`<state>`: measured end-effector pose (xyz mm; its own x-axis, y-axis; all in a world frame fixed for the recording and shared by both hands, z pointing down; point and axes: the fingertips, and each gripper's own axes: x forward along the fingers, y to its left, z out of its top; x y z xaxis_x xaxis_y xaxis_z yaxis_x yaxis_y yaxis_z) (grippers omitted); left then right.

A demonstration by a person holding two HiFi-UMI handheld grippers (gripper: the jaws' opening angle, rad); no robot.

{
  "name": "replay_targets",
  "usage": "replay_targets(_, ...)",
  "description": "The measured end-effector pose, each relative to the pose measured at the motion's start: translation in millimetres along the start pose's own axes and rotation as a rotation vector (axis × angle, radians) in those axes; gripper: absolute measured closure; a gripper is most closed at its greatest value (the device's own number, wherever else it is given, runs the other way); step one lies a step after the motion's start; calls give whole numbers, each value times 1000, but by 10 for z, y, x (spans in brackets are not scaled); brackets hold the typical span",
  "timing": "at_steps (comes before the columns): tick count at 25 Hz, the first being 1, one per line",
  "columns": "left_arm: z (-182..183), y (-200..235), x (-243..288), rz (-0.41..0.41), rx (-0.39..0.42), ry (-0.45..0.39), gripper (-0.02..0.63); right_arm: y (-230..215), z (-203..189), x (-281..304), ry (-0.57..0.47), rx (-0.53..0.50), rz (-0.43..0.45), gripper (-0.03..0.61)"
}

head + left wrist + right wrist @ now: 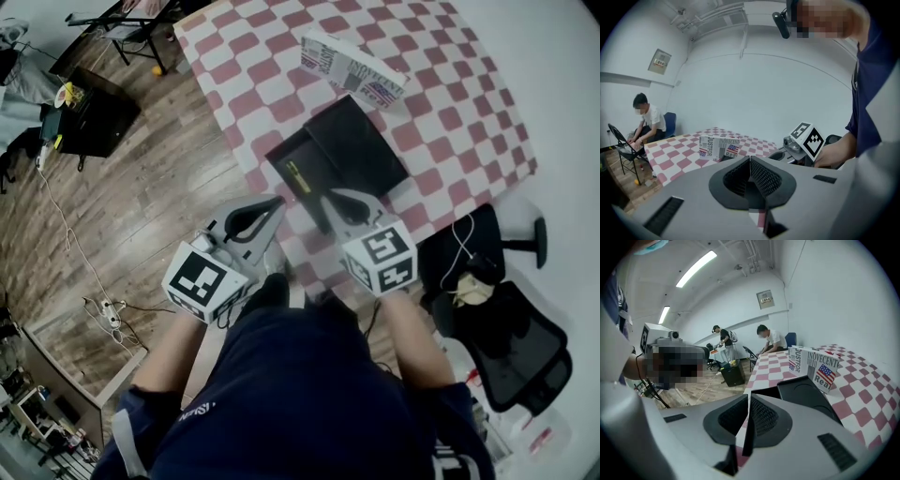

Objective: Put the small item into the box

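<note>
I had both grippers held close in front of my body at the near edge of the table (450,103), which was covered with a red-and-white checked cloth. The left gripper (750,158) had its jaws pressed together with nothing between them, and it hung over the table's near corner, out past the cloth's edge toward the wooden floor (141,187). The right gripper (749,395) was likewise closed and empty, its ribbed pads meeting at the tip, and it pointed at the black box (361,145) just ahead of it. That box lay open and flat on the cloth in two shallow black halves side by side. In the left half I could see a thin yellowish item (294,174) lying along the bottom, though I could not tell what it was. Beyond the black box, farther across the table and apart from it, stood a printed carton (352,67) with newspaper-style lettering and a flag on it. A black office chair (506,347) stood to my right, off the table's corner.
</note>
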<state>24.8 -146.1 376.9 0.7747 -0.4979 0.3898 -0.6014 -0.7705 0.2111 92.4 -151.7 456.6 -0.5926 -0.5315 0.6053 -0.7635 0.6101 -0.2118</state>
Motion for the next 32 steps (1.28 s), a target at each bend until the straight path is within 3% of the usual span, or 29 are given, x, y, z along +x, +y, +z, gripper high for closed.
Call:
replay_targets(20, 221, -461, -349, -13, 75, -50, 578, 428, 332, -823, -192, -23, -27, 563)
replay_targets(32, 254, -582, -445, -21, 101, -67, 578, 569, 328, -960, -201, -40, -38, 563)
